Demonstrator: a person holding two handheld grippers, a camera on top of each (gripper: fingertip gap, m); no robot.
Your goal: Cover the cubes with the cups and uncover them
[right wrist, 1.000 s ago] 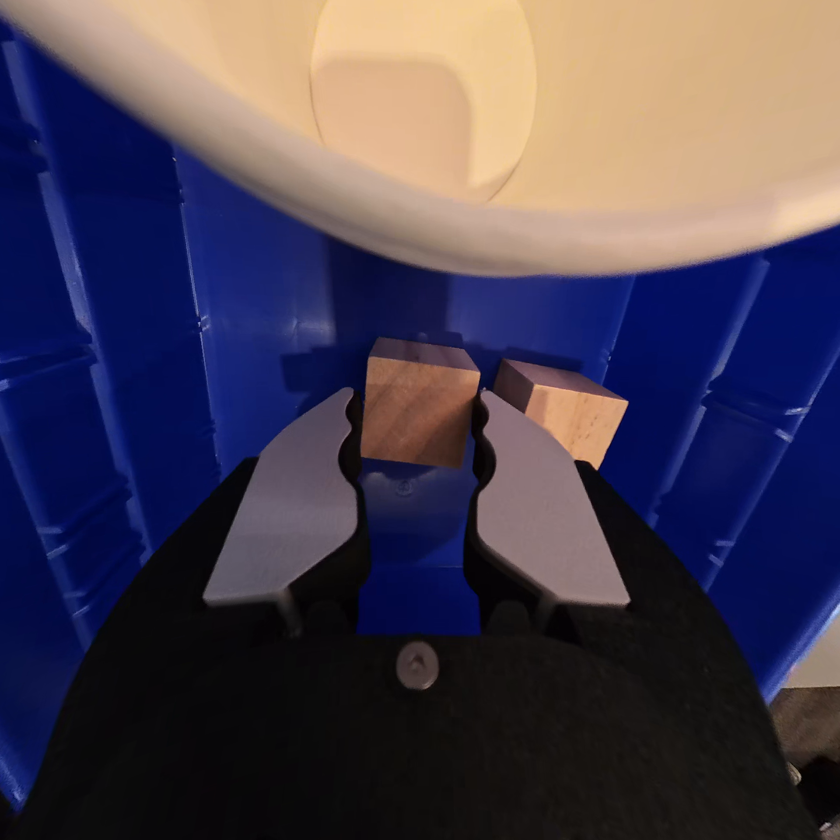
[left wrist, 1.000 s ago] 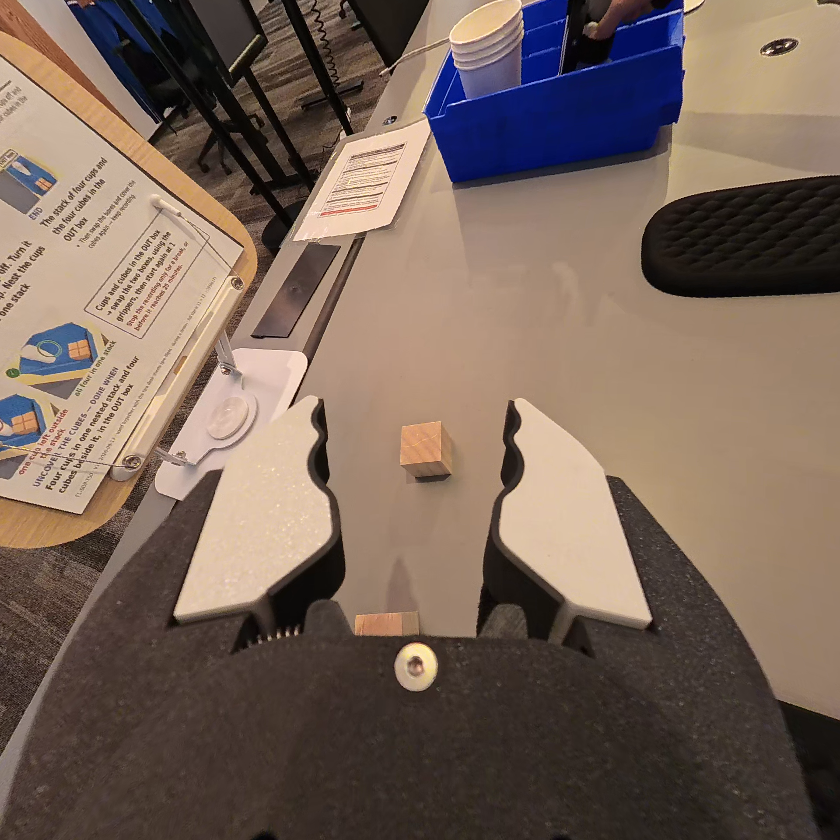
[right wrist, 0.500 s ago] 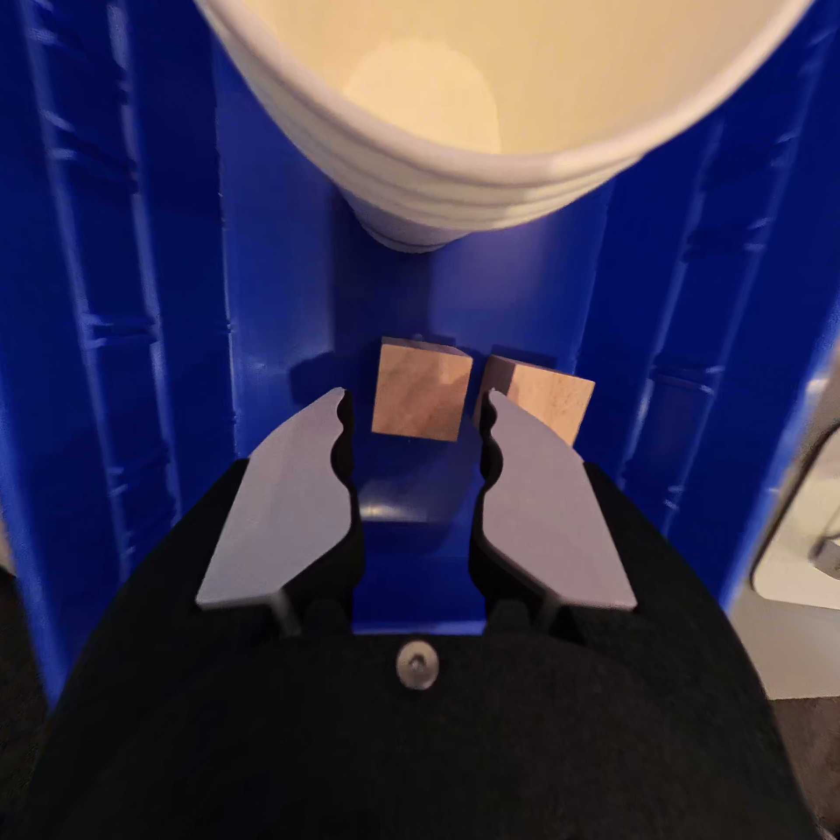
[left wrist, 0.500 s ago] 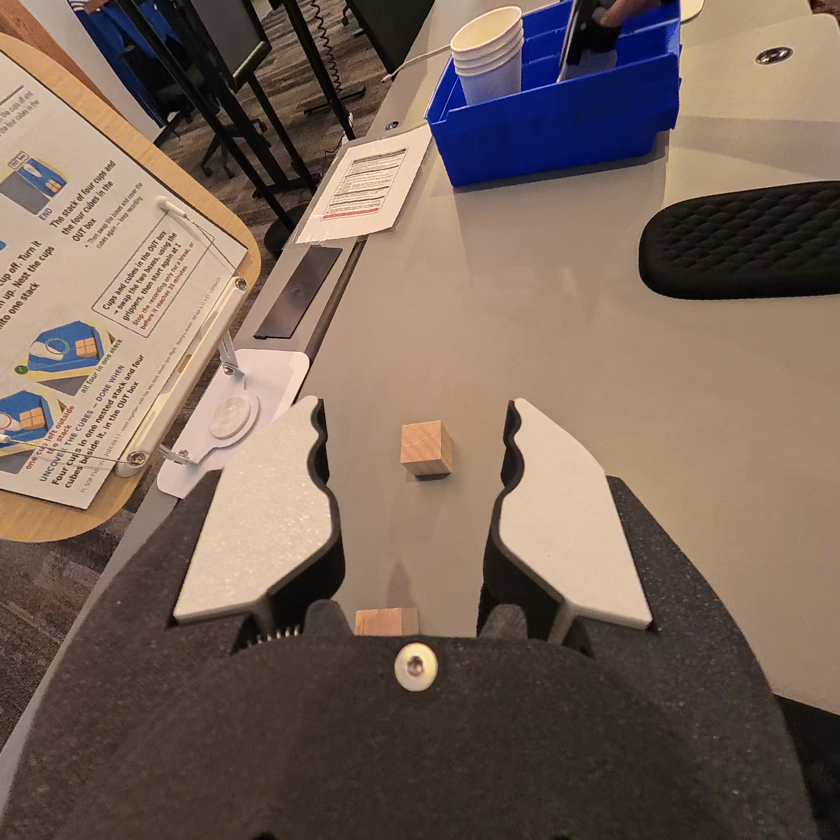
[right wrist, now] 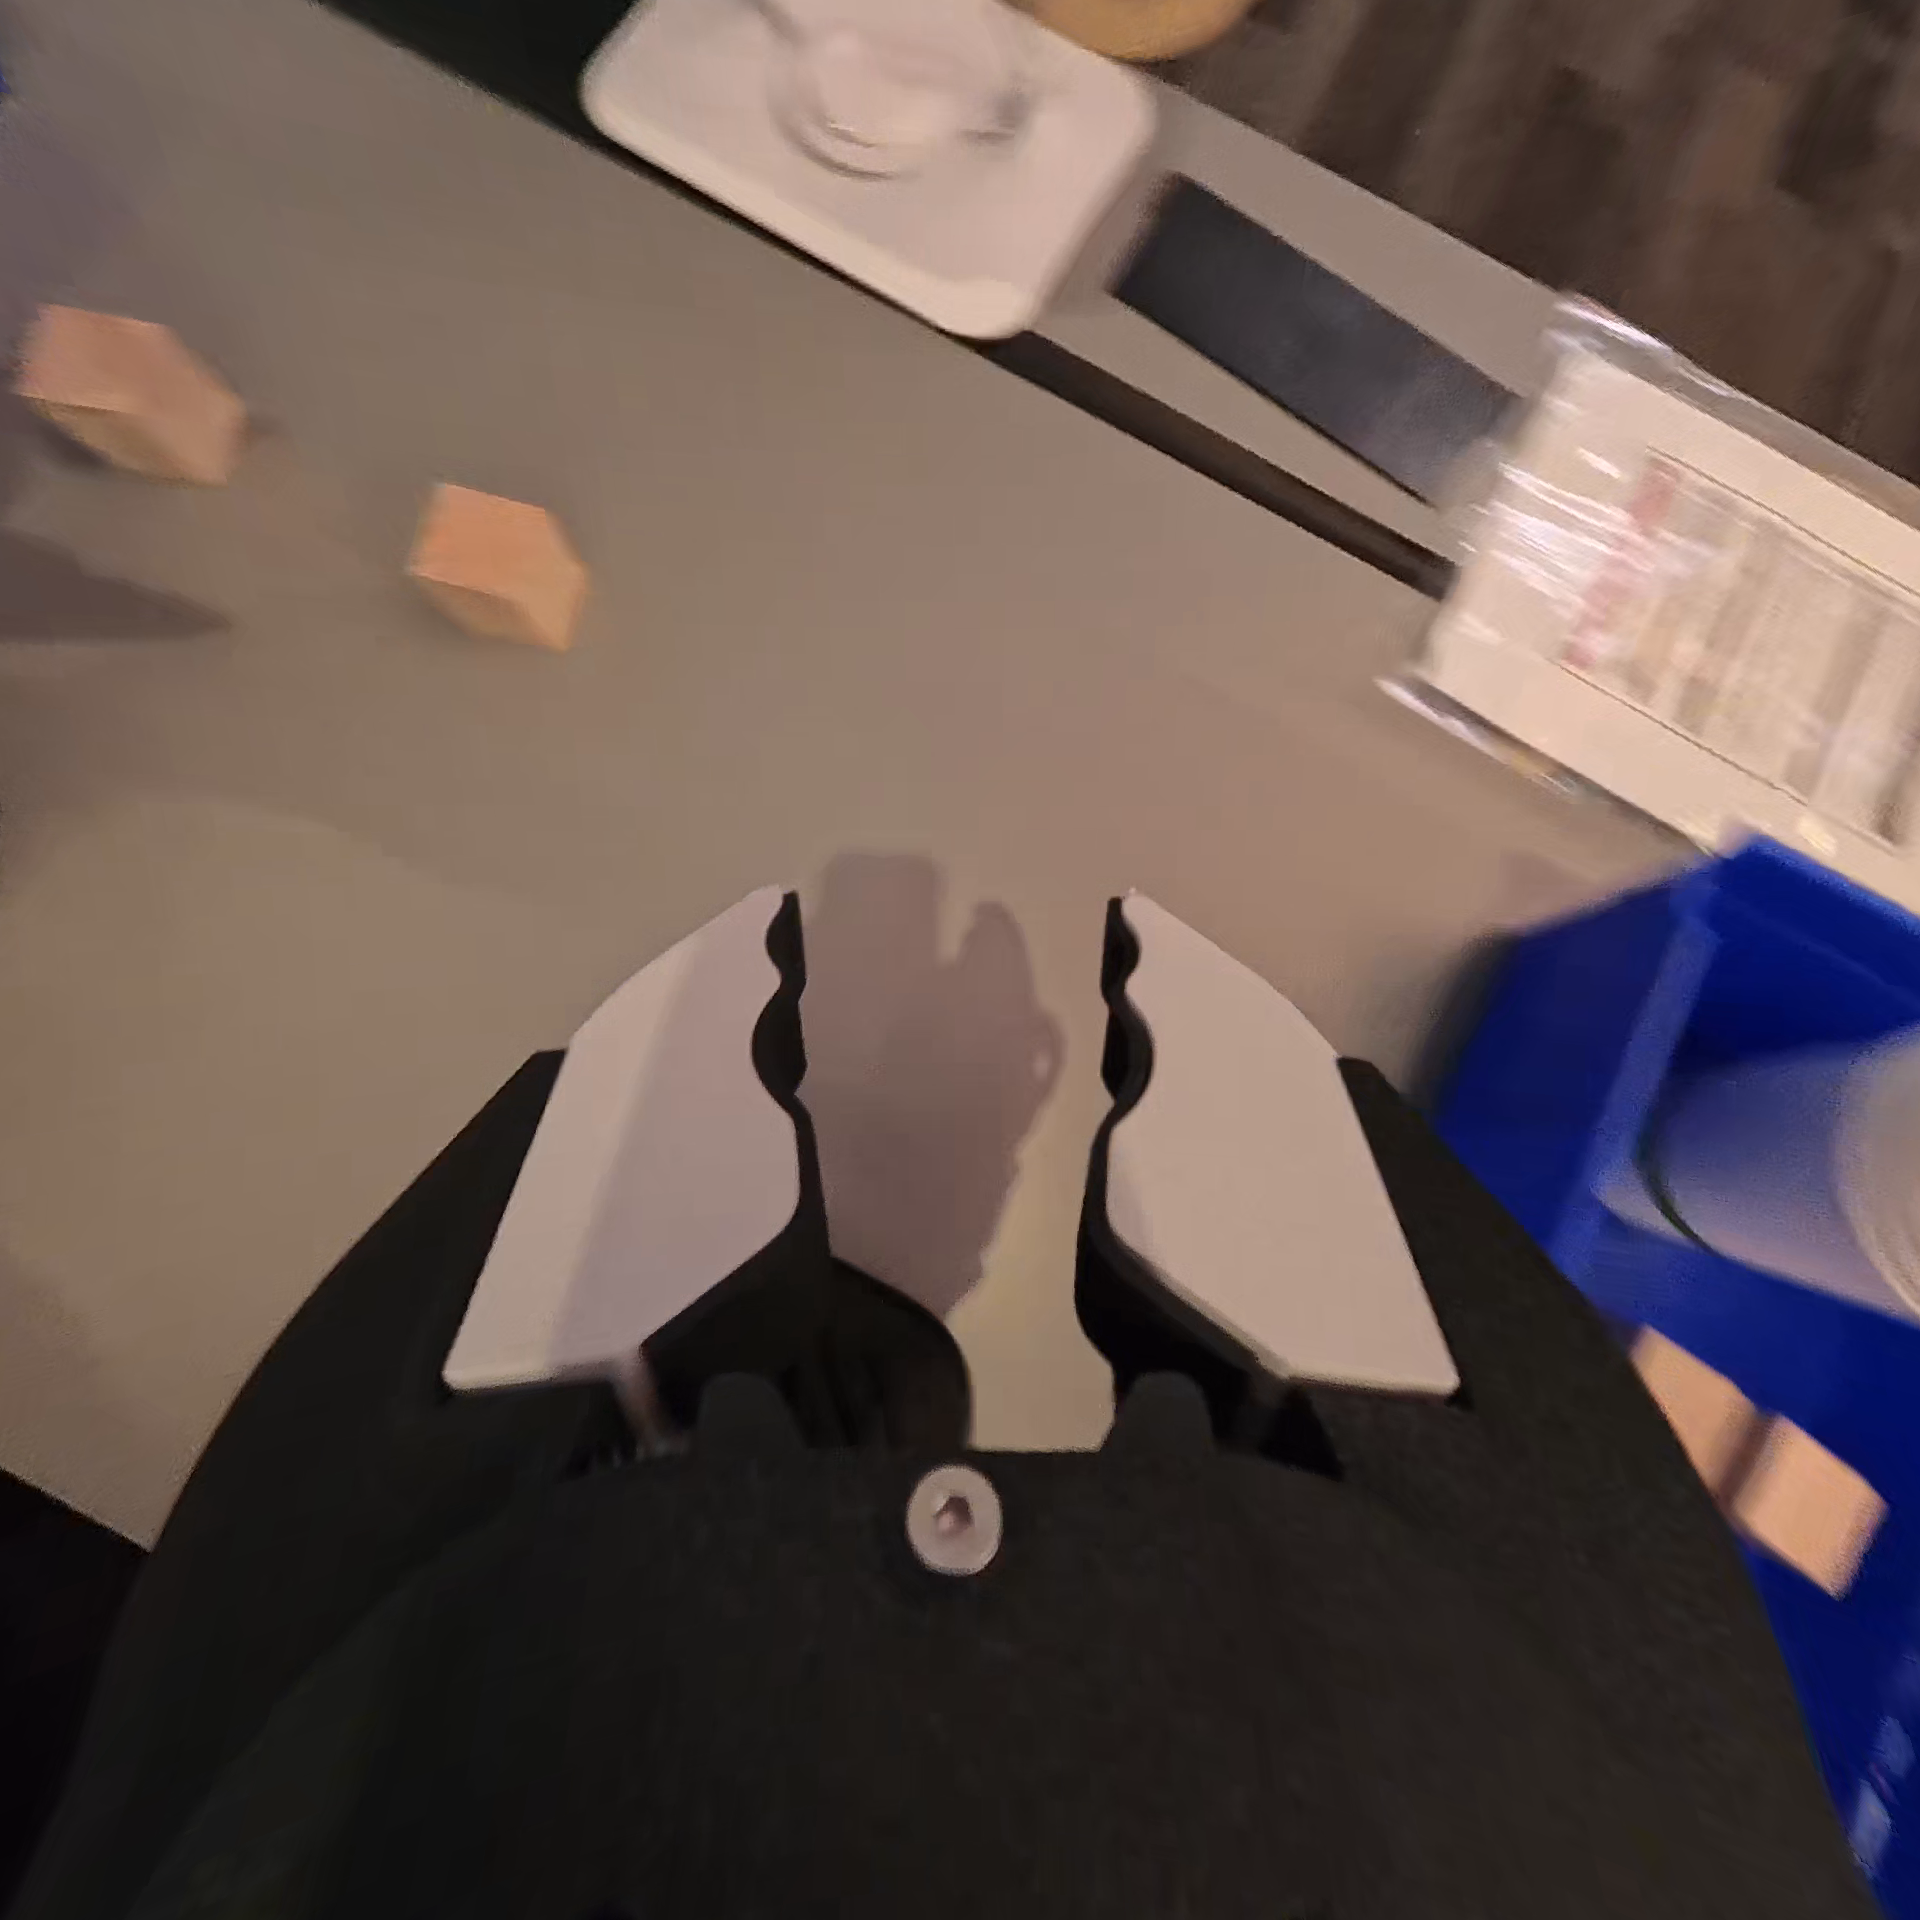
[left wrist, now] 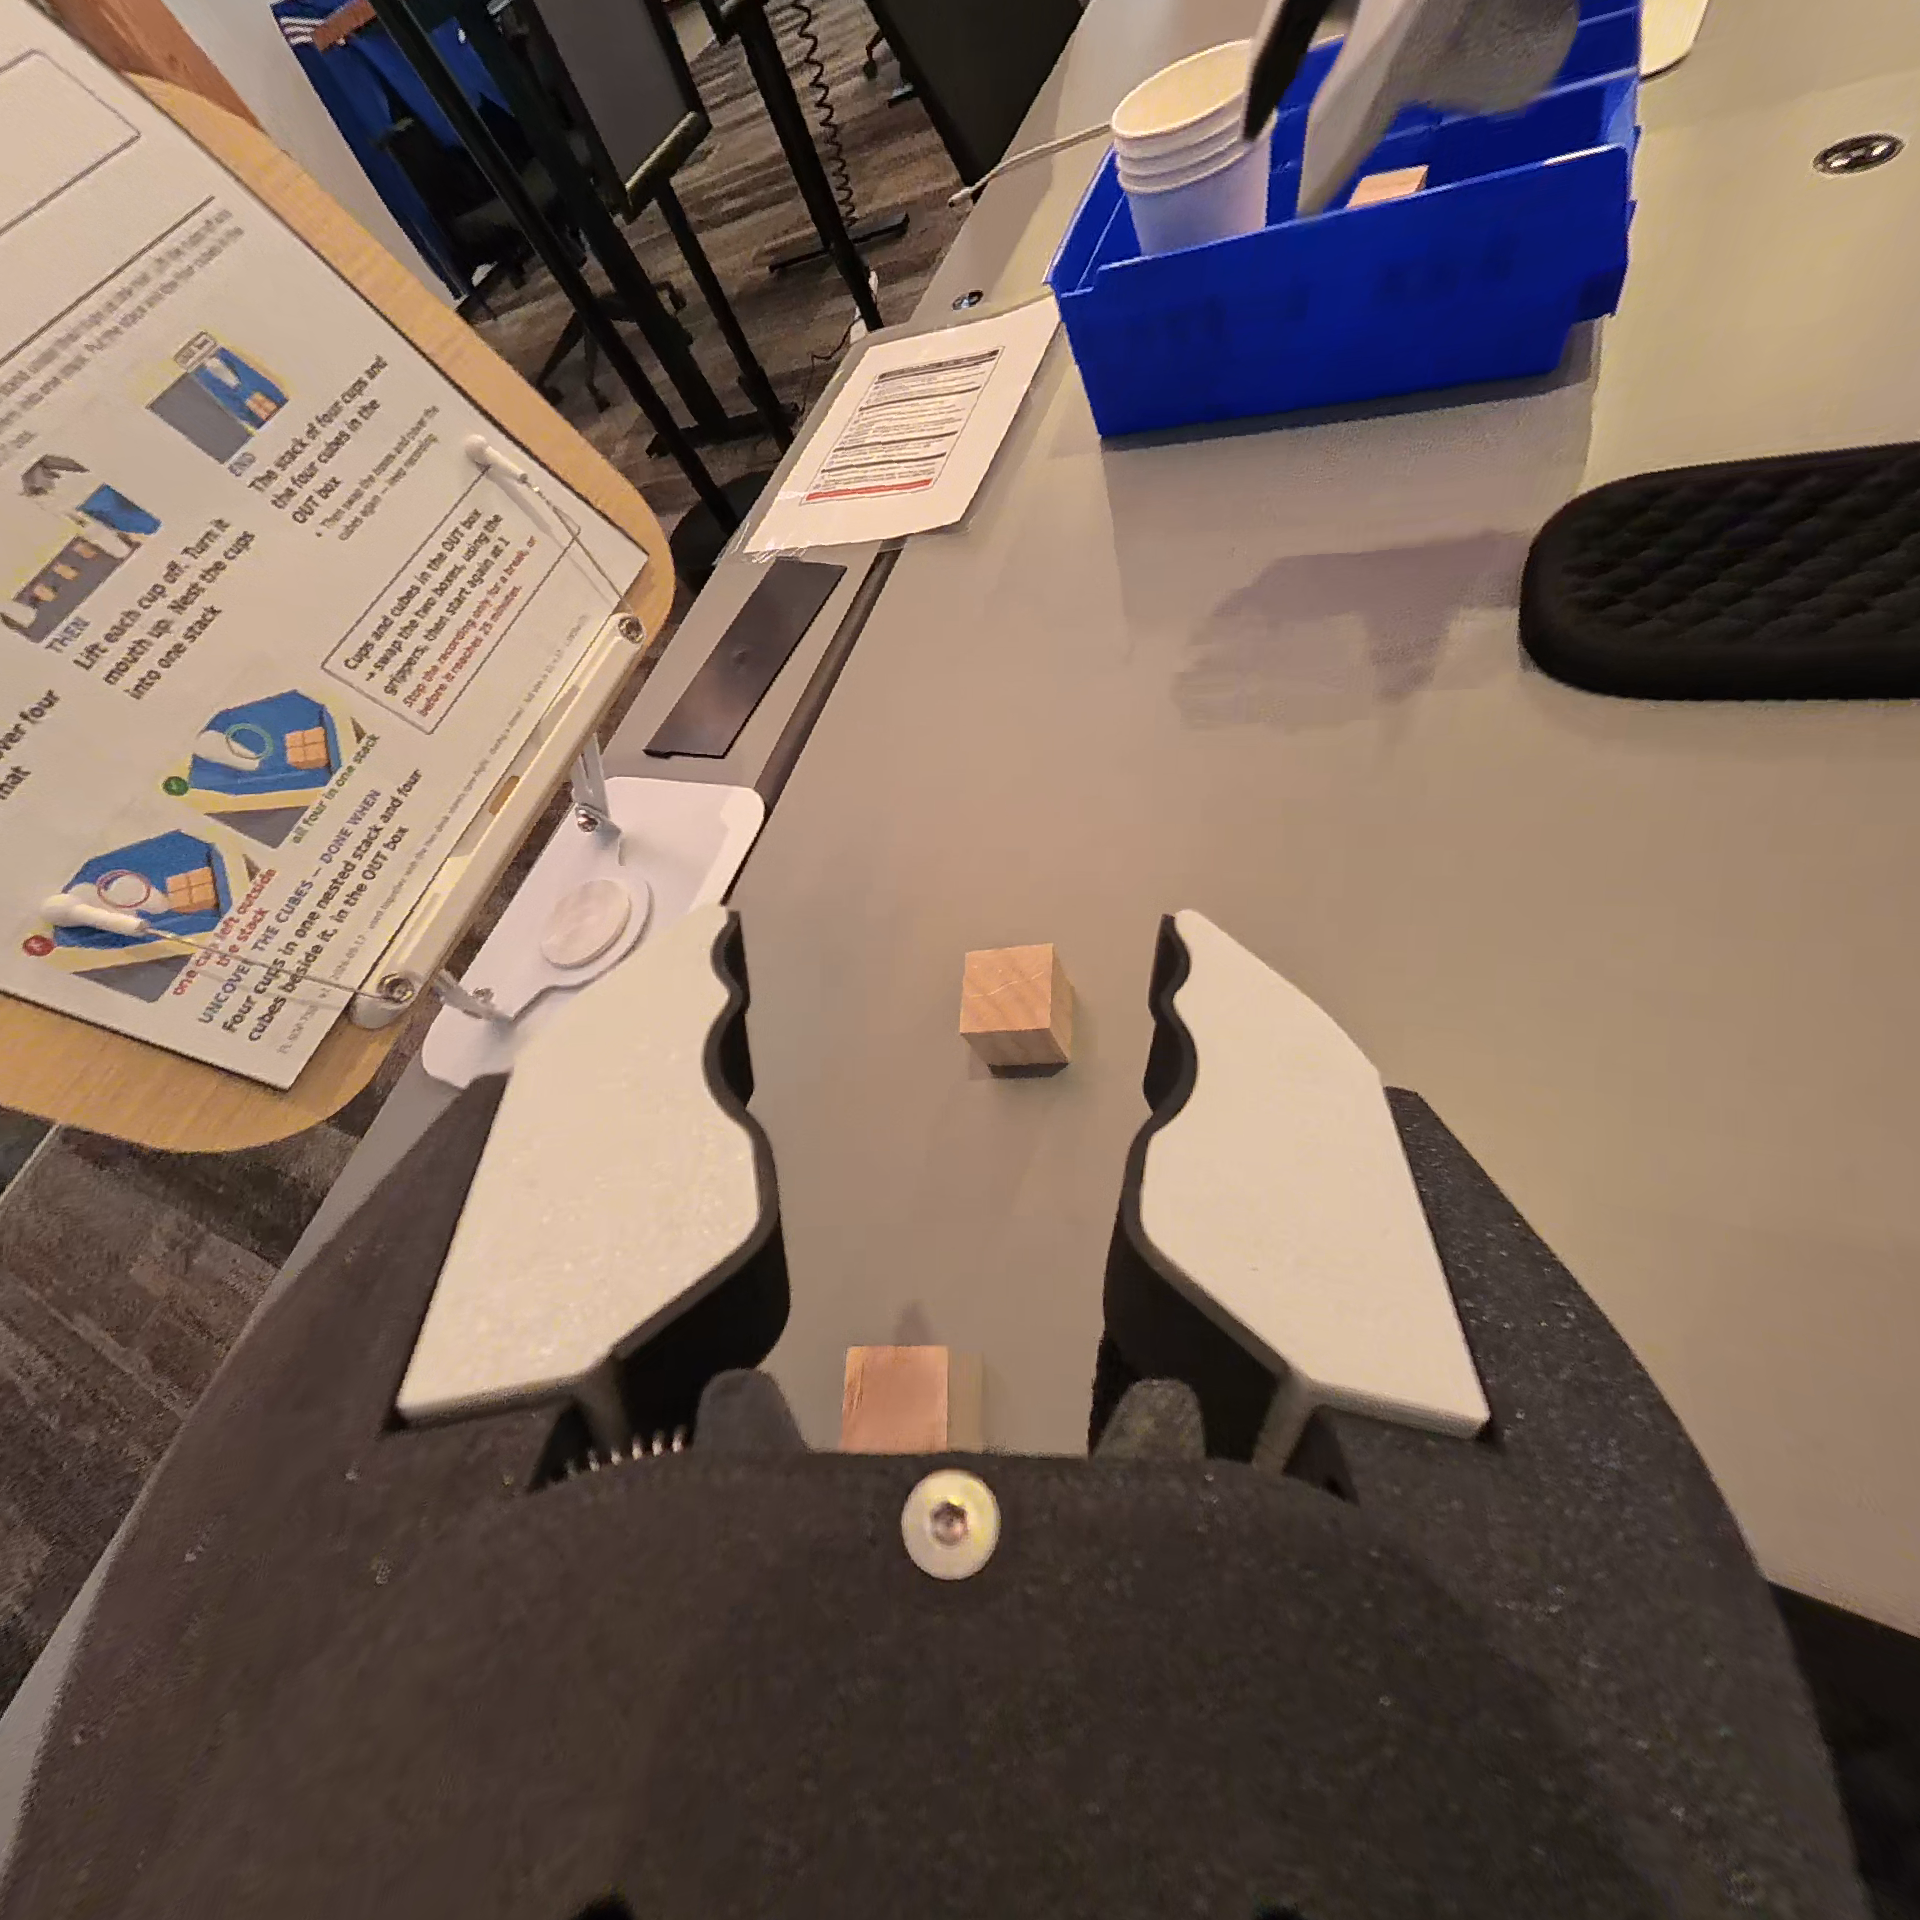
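My left gripper (left wrist: 945,927) is open and empty, low over the grey table (left wrist: 1299,883). A wooden cube (left wrist: 1016,1006) sits on the table just beyond its fingertips, between their lines. A second cube (left wrist: 896,1397) shows partly near the gripper's base. A stack of white paper cups (left wrist: 1195,166) stands in the blue bin (left wrist: 1340,301), with a cube (left wrist: 1387,187) beside it. My right gripper (right wrist: 951,904) is open and empty above the table next to the bin (right wrist: 1662,1039). It appears blurred over the bin in the left wrist view (left wrist: 1392,73). Both table cubes (right wrist: 497,566) (right wrist: 130,410) lie to its left.
A black padded mat (left wrist: 1745,571) lies at the right. A laminated sheet (left wrist: 914,436) lies by the table's left edge, near a white stand base (left wrist: 592,904). An instruction board (left wrist: 260,623) stands off the table to the left. The right wrist view is motion-blurred.
My right gripper has pulled up and out of the blue bin empty, leaving the cubes inside, and now faces the table. My left gripper has hardly moved.
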